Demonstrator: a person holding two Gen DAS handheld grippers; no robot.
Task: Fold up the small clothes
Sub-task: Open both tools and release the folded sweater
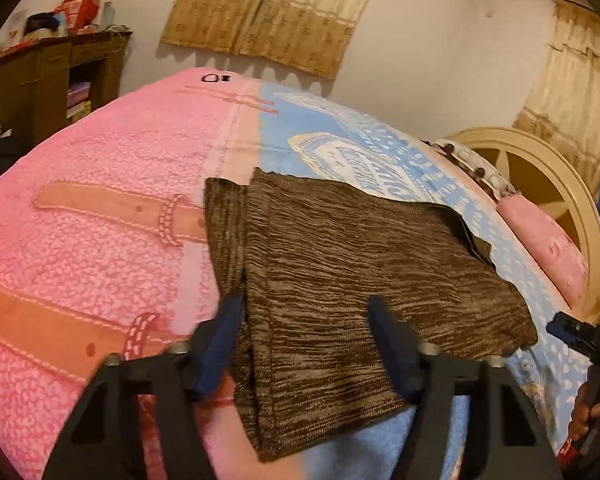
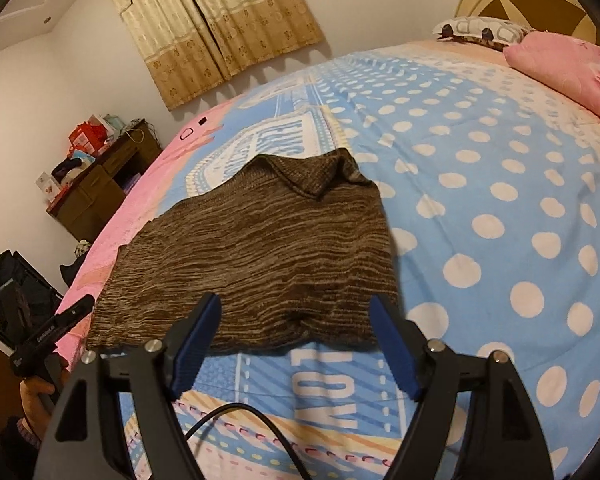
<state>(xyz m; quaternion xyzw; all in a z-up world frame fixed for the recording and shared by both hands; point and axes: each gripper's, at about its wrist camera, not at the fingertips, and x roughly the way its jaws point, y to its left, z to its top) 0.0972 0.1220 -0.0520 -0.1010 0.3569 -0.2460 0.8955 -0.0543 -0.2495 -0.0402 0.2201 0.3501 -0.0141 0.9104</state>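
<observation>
A brown knitted garment (image 1: pixel 340 280) lies folded flat on the bed; it also shows in the right wrist view (image 2: pixel 260 248) with its collar at the far end. My left gripper (image 1: pixel 304 312) is open, its blue fingers spread above the garment's near left part, holding nothing. My right gripper (image 2: pixel 296 312) is open and empty, its fingers spread just over the garment's near edge. The right gripper also shows at the right edge of the left wrist view (image 1: pixel 560 326), and the left gripper at the left edge of the right wrist view (image 2: pixel 82 306).
The bed has a pink and blue patterned cover (image 1: pixel 100 240) with white dots (image 2: pixel 500 200). A pink pillow (image 2: pixel 568 72) and headboard (image 1: pixel 540 184) are at its head. A wooden desk (image 1: pixel 52 80) with clutter stands by the wall. A black cable (image 2: pixel 260 428) lies on the cover near me.
</observation>
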